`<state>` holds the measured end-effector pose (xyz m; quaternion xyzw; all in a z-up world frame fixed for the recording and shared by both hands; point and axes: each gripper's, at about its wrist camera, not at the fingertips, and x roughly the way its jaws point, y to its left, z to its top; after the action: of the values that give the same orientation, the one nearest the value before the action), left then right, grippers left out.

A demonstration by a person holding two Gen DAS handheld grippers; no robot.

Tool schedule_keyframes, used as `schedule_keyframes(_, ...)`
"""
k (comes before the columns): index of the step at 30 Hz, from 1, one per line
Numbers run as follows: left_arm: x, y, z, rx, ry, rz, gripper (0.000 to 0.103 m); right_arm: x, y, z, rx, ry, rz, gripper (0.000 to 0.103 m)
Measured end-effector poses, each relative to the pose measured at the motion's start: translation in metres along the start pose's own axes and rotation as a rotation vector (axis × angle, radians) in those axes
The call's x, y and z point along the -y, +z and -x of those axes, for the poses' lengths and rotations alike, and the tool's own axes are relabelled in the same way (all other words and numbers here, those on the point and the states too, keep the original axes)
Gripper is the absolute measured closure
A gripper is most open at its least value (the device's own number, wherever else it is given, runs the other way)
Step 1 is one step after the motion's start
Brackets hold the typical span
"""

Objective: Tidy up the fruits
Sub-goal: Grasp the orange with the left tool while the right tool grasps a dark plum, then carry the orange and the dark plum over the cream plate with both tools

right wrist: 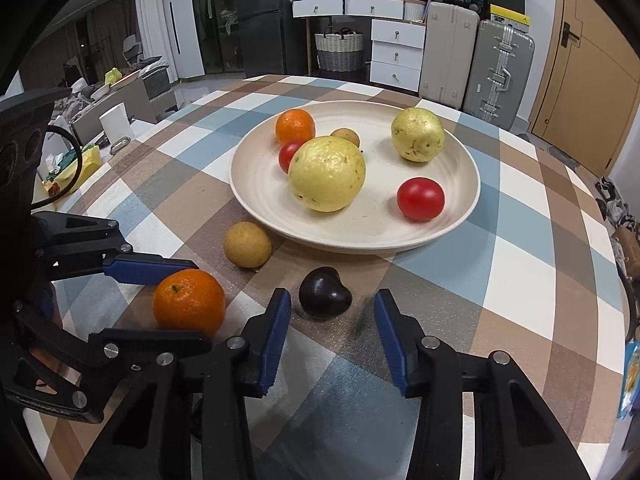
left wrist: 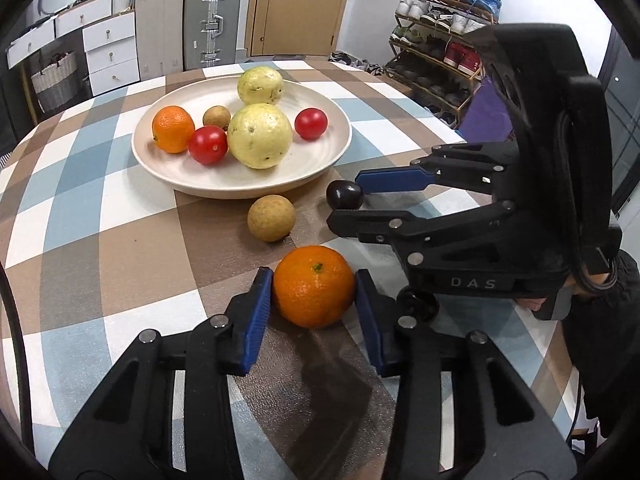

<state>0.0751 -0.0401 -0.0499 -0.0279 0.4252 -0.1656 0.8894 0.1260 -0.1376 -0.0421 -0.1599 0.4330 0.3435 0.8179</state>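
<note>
Both sets of tongs are parked low over the checked bench, right in front of the plate (right wrist: 256, 184). The left tongs (left wrist: 314, 286) are clenched on the loose orange (left wrist: 313, 285), blue pads pressed against both flanks while it sits on the cloth. The right tongs (right wrist: 331, 312) look released for now: the dark plum (right wrist: 325, 293) sits between the pads, near the left-hand one in the right wrist view, but a clear gap is seen on the other side, so nothing is actually gripped there. What could go wrong: the plum is small, glossy and lopsided, so if the pads close off-centre it could easily get squirted out and rolled across the bench. The orange is held around its widest part, which seems fine, but a round skin could slip if it's lifted too quickly. The two tools are also very close together, so a knock between them could be expected if both are raised at once, and the small brown fruit (left wrist: 271, 218) lying just beside the plate's rim could get bumped on the way. As for the plate, it's already loaded with two big yellow-green guavas (left wrist: 259, 136), two red tomatoes (left wrist: 208, 145), another orange and a small brown fruit, with bare space left toward the near rim.
</note>
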Motion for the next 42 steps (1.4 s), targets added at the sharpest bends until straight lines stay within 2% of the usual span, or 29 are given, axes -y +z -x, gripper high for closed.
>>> schedule_keyframes(2, 0.0, 0.0, 0.0, 0.002, 0.0, 0.003, 0.065, -0.001, 0.0, 0.0, -0.001, -0.005, 0.005, 0.059)
schedule_keyframes(9, -0.002, 0.001, 0.007, 0.037, -0.008, 0.017, 0.065, -0.003, 0.001, 0.0, 0.004, -0.003, 0.012, 0.076)
schedule_keyframes(15, -0.008, 0.002, 0.014, 0.066, -0.006, 0.051, 0.065, -0.002, 0.0, 0.006, 0.035, 0.0, 0.008, 0.077)
schedule_keyframes(22, -0.022, 0.005, 0.026, 0.124, 0.02, 0.114, 0.065, -0.001, -0.004, 0.018, 0.087, 0.003, -0.008, 0.077)
schedule_keyframes(31, -0.03, 0.007, 0.038, 0.189, 0.06, 0.145, 0.065, 0.008, -0.003, 0.032, 0.157, 0.009, -0.063, 0.077)
schedule_keyframes(42, -0.035, 0.009, 0.046, 0.242, 0.145, 0.172, 0.065, 0.019, 0.001, 0.044, 0.223, 0.01, -0.121, 0.077)
